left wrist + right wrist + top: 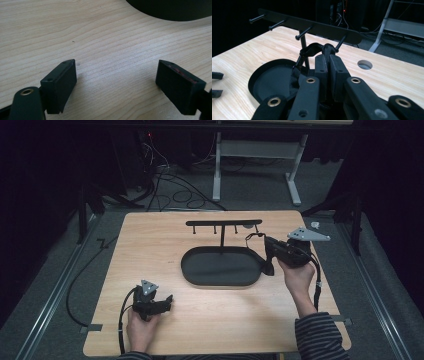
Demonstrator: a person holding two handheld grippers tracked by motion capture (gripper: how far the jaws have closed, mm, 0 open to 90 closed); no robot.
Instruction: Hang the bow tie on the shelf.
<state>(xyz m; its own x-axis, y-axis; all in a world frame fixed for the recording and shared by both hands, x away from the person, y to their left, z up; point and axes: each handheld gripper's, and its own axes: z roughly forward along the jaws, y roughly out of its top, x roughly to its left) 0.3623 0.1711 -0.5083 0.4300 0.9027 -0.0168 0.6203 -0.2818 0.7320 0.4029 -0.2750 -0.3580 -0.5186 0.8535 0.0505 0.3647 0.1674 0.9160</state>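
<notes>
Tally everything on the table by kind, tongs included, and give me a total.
Tongs: 2, left and right
Black oval tray with pegged hanging rack: 1
Black strap clamped in the right tongs: 1
Total: 4

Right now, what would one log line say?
left gripper: open, over table | right gripper: shut on strap, near rack above tray
</notes>
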